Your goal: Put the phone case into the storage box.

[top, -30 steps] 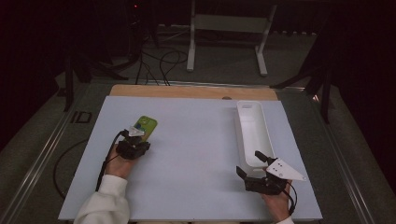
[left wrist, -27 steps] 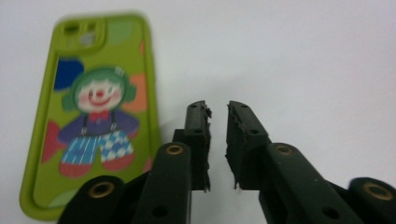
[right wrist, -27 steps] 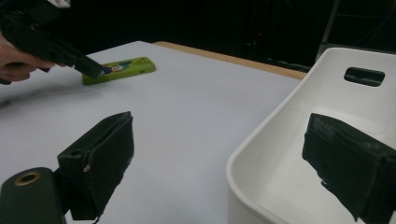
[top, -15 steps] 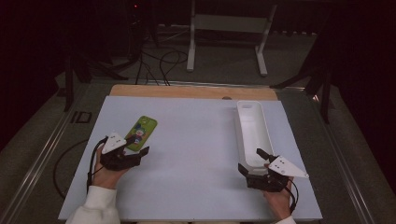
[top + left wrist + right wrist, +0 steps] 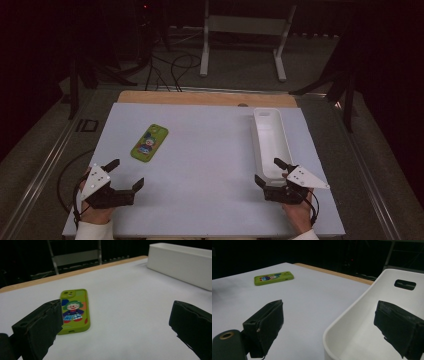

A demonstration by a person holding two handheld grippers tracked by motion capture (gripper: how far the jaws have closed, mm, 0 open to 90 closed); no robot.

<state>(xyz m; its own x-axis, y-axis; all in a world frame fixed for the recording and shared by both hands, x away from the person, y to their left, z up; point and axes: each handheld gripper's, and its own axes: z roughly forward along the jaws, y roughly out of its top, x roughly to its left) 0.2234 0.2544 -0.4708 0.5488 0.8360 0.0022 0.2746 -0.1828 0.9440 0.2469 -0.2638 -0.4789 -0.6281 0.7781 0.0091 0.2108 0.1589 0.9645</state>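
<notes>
Left gripper [image 5: 122, 175] hovers over the near left corner of the white tabletop [image 5: 210, 150], its black jaws spread wide with nothing between them; they have just been opening. Ahead of it lies the lime-green rubbery phone case with a cartoon clown printed on its back [image 5: 149, 143], flat on the tabletop's left half and clear of the jaws. In the left gripper view the case [image 5: 74, 311] sits just beyond the left jaw, its long axis pointing away from the gripper toward the far edge, slightly slanted.

Right gripper [image 5: 274, 171] waits at the near right, jaws also apart and holding nothing, at the near end of the long white plastic tray [image 5: 270, 142] that runs along the right edge. From there the case [image 5: 273, 277] is well apart, across the tabletop.

Judging by this layout, the left gripper is much the nearer to the case; a fresh grasp would mean reaching forward and closing across its short width.
</notes>
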